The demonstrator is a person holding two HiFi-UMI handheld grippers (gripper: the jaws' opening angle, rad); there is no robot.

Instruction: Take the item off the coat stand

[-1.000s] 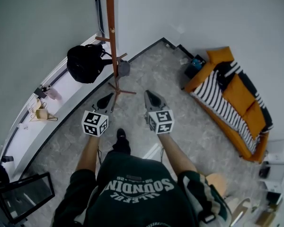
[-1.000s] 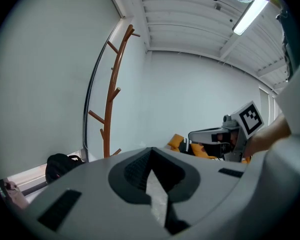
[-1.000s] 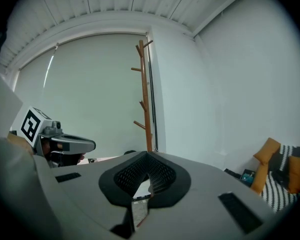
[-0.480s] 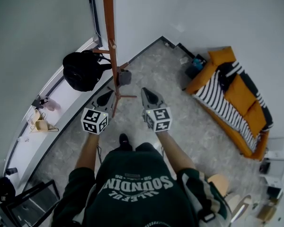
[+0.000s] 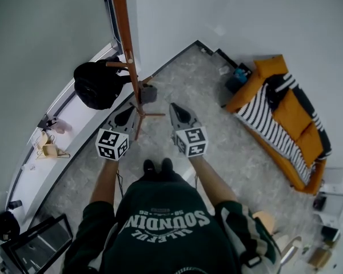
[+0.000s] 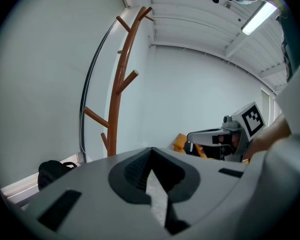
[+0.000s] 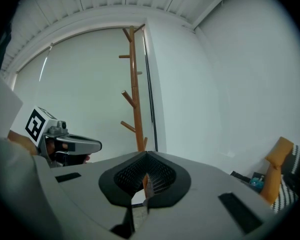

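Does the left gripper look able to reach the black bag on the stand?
Probably yes. The bag hangs on the left of the stand, and nothing sits between it and the left gripper. The jaws look shut, so they'd need to open first.

right of frame: orange sofa (image 5: 304,144) along the wall, black-and-white striped blanket (image 5: 262,116) draped over it | upper right: small black table (image 5: 231,86) at the sofa's end, blue object (image 5: 238,73) on it | left: white sill (image 5: 74,117) carrying small beige items (image 5: 47,148) | lower left: dark-framed panel (image 5: 37,241) | floor (image 5: 228,153): grey, marbled
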